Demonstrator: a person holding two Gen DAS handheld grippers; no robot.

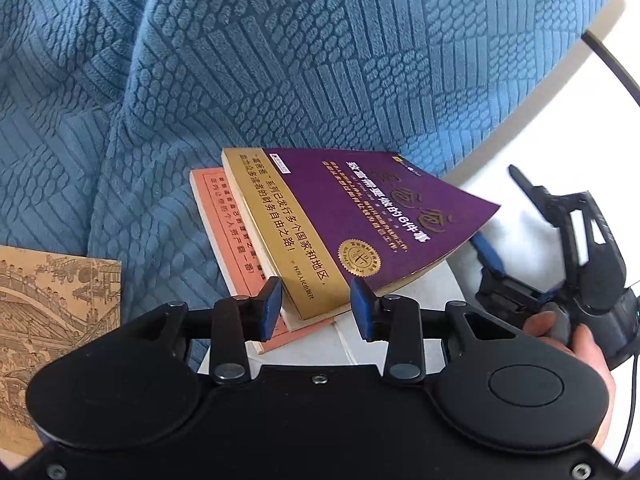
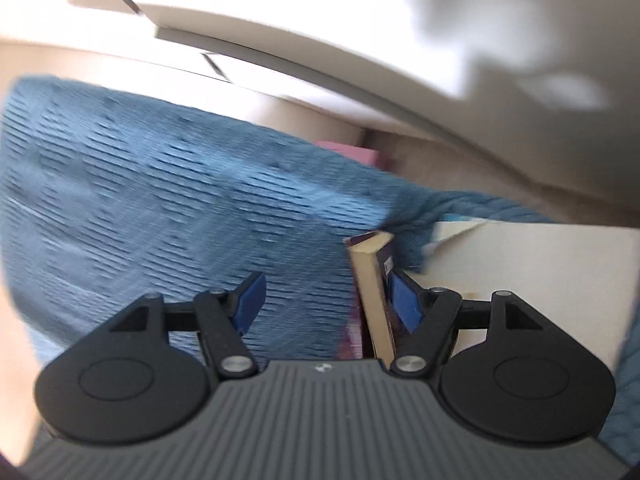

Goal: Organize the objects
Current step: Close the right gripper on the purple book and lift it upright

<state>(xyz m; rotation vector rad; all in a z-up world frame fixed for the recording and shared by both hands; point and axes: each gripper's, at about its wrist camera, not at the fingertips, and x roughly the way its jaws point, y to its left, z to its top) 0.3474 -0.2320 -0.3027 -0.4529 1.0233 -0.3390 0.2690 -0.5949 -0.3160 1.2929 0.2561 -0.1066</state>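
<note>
1. Left of the purple book (image 1: 360,216), a brown illustrated book (image 1: 52,320) lies apart on the blue blanket (image 1: 280,60), likely still unsorted.
2. The purple book tops a salmon book (image 1: 224,240); the left claw (image 1: 316,308) hovers half-open at its near edge, gripping nothing.
3. Right of it, the right claw (image 1: 490,252) stands open around its corner; stacking looks partly done.

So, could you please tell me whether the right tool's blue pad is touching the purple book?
Touching. In the right wrist view, one blue pad lies flat against the cover of the purple book, while the other pad stands well clear across the gap.
</note>
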